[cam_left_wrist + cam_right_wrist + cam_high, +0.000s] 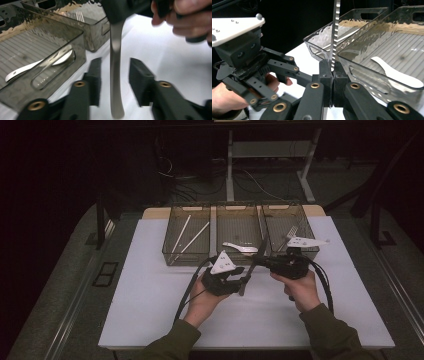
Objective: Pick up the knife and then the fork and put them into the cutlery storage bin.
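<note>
**Operator:** So, is the handover good enough to let go on my left side?

**Guide:** Your right gripper (332,72) has its jaws pressed tight on the knife (335,32); from its own view the serrated blade rises straight up from between the pads. Your left gripper (113,77) has its jaws spread, with the knife's handle (115,82) standing between them and clear of both pads (96,75). So the knife hangs from your right grip alone, above the table (165,305), just in front of the middle tray (239,227).

**Operator:** Which tray should it go in?

**Guide:** That's my guess rather than something certain: chopsticks (192,237) lie in the left tray (187,232), a white spoon (240,247) in the middle one and a fork (291,231) in the right tray (287,227), so choose as your sorting requires.

**Operator:** Any tips for moving off?

**Guide:** Draw your left gripper back along the handle's line, so neither pad brushes it and tips the blade. Keep your right squeeze firm; a pinch on a thin flat blade can pivot. Lower the knife in flat before releasing.
</note>
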### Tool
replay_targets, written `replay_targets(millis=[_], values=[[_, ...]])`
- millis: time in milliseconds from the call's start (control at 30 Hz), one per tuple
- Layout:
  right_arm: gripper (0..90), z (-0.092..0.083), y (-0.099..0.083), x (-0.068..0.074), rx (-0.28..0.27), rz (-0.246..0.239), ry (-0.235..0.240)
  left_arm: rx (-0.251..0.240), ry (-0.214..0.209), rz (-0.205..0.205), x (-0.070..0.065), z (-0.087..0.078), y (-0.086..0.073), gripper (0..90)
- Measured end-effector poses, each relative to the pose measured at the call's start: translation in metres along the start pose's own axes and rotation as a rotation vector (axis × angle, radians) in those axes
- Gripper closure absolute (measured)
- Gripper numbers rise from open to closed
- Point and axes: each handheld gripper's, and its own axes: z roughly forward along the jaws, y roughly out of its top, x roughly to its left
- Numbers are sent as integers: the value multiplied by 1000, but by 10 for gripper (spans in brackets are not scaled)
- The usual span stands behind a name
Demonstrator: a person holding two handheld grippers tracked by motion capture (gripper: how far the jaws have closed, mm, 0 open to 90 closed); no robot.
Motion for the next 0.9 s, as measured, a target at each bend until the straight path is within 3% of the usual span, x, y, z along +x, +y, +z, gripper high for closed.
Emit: replay_targets(millis=[133, 233, 467, 600, 767, 900], values=[[886, -7, 3, -2, 12, -15, -25, 23, -17, 32, 1, -12, -10, 493], [886, -15, 6, -4, 12, -14, -41, 38, -27, 35, 5, -23, -18, 434], [886, -42, 18, -13, 15, -32, -100, 32, -26, -11, 18, -61, -47, 318], [886, -63, 30, -19, -15, -28, -143, 14, -29, -61, 26, -80, -62, 259], [886, -89, 50, -31, -46, -42, -219, -1, 12, -83, 30, -98, -77, 176], [886, -102, 66, -42, -64, -56, -273, -5, 22, -101, 30, -101, -86, 127]])
